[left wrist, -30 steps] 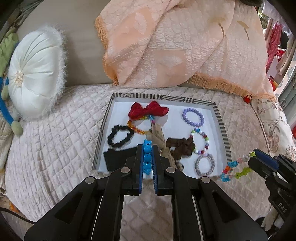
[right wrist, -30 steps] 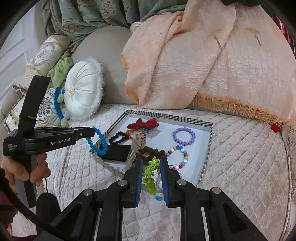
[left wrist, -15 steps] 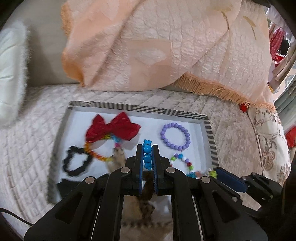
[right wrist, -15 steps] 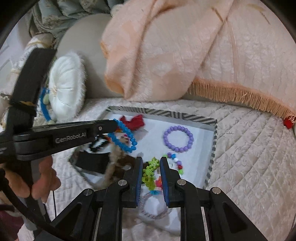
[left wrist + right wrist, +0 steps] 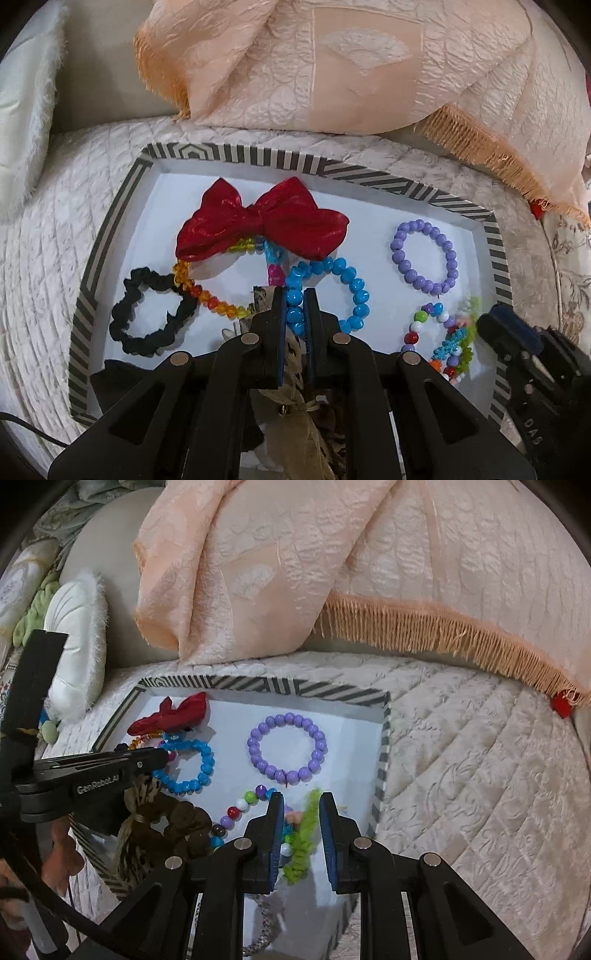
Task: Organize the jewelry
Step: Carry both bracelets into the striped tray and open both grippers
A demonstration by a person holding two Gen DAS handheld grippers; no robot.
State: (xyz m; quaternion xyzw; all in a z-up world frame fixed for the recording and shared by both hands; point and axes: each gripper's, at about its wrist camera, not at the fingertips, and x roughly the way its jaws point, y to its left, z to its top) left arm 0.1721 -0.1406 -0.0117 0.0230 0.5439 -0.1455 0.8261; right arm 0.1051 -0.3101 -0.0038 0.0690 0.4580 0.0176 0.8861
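A striped-rim tray (image 5: 325, 166) (image 5: 384, 738) with a white floor lies on the quilted bed. My left gripper (image 5: 295, 306) is shut on a blue bead bracelet (image 5: 347, 280) (image 5: 201, 760), low over the tray's middle. My right gripper (image 5: 301, 812) has opened; a green and multicolour bracelet (image 5: 304, 834) (image 5: 461, 332) lies loose between its fingers on the tray's right side. In the tray also lie a red bow (image 5: 266, 225), a purple bead bracelet (image 5: 424, 258) (image 5: 286, 747), an orange bead bracelet (image 5: 207, 295), a black scrunchie (image 5: 147, 317) and a mixed bead bracelet (image 5: 236, 808).
A peach fringed throw (image 5: 332, 66) hangs behind the tray. A white round cushion (image 5: 77, 635) stands at the left. A brown scrunchie with a tassel (image 5: 162, 823) lies at the tray's near edge. A silver braided ring (image 5: 262, 934) lies under the right gripper.
Both grippers moved forward and down over the tray. The right jaws widened and let go of the green bracelet. The left still grips the blue bracelet, now lower.
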